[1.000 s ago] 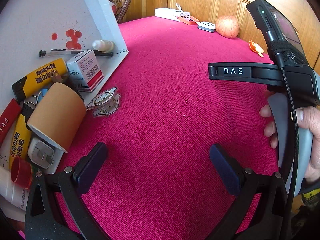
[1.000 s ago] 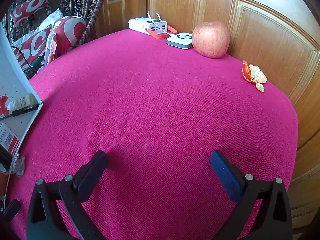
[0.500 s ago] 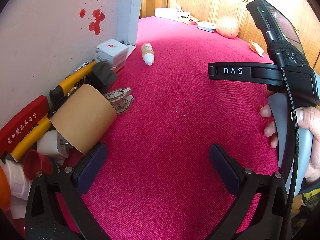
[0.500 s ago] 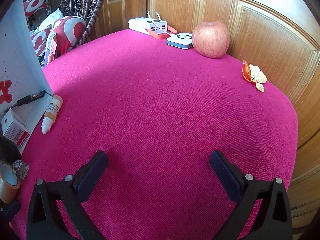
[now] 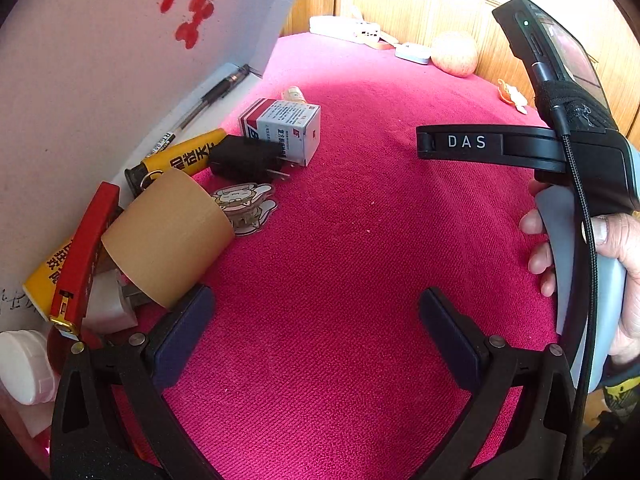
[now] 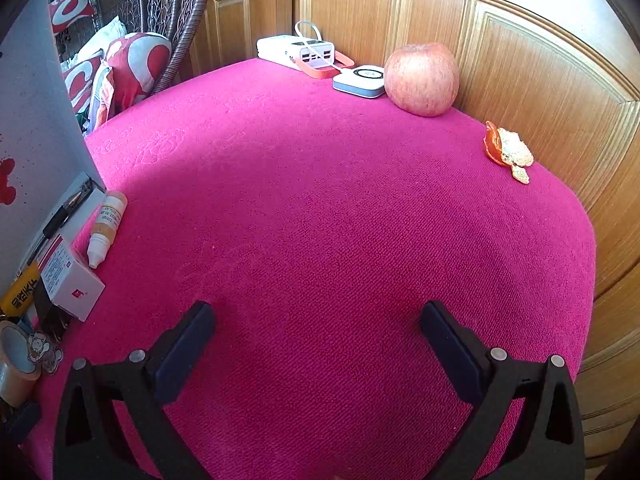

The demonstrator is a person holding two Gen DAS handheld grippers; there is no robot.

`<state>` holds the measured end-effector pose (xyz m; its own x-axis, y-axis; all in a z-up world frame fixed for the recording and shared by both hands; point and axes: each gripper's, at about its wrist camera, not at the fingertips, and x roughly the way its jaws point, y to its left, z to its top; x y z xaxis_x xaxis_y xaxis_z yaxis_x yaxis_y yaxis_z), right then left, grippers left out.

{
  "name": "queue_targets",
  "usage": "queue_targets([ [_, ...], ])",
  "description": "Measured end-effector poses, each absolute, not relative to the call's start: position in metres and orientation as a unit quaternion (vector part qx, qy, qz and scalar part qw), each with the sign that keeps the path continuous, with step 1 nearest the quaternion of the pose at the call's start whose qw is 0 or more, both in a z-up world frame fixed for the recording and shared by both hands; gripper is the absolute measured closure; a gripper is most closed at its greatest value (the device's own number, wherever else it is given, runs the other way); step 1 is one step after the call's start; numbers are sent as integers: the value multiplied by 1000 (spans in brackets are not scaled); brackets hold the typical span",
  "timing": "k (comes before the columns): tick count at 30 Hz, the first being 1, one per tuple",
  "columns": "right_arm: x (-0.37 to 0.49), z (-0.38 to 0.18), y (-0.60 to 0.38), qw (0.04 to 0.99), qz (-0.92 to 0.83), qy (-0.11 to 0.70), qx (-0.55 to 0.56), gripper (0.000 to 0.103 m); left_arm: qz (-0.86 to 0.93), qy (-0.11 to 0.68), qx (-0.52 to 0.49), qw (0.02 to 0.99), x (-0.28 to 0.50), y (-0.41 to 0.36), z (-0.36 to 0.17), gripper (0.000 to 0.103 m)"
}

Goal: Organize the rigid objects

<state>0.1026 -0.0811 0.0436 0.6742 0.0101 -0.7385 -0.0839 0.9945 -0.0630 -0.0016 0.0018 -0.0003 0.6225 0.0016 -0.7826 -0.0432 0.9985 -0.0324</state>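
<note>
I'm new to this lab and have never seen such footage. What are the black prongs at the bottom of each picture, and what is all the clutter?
The prongs are the fingers of two hand-held grippers; each carries a fisheye camera looking forward along them. One picture comes from the left gripper, the other from the right gripper. Both are open and hold nothing. The left view also shows a person's hand gripping the right tool's handle. On the pink cloth lie a tape roll, a black plug, a medicine box and a small bottle. An apple sits at the far edge.
</note>
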Motion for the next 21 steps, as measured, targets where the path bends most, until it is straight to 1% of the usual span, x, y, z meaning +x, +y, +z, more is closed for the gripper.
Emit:
queue_targets([
  [21, 102, 43, -82, 913, 26, 406, -46, 0, 12, 434, -24, 900, -2, 2, 0, 0],
])
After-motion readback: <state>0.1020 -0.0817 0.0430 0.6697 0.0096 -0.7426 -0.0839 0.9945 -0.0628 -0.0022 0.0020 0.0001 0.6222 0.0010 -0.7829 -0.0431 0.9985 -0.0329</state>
